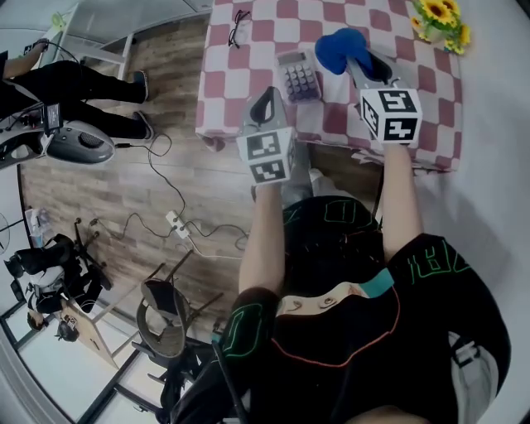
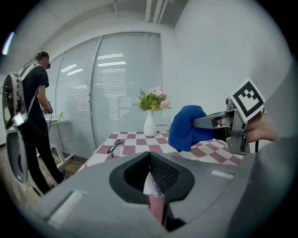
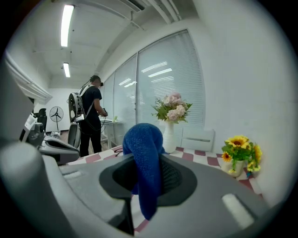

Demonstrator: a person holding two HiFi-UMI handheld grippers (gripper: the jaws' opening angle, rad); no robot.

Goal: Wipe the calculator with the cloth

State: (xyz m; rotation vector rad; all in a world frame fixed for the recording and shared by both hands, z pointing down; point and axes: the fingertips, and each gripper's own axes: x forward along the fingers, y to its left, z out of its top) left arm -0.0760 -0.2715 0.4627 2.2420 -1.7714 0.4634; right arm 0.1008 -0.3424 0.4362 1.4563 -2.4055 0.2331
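Observation:
A lavender calculator (image 1: pixel 298 76) lies near the front edge of the pink-checked table (image 1: pixel 232 91). My left gripper (image 1: pixel 267 103) sits at the calculator's near-left corner. Its jaws are closed to a narrow slit, and a thin strip of the calculator (image 2: pixel 155 188) shows in that slit of the left gripper (image 2: pixel 153 179). Just right of the calculator, my right gripper (image 1: pixel 364 66) is shut on a bunched blue cloth (image 1: pixel 338 48). The cloth (image 3: pixel 144 153) drapes out of the right gripper (image 3: pixel 146 172). From the left gripper view the cloth (image 2: pixel 186 128) hangs above the tabletop.
Black glasses (image 1: pixel 238 25) lie at the table's far left. A white vase of pale flowers (image 2: pixel 150 123) and a pot of sunflowers (image 1: pixel 439 21) stand at the back. A person (image 2: pixel 32 116) stands left of the table. Cables and a power strip (image 1: pixel 178 224) lie on the floor.

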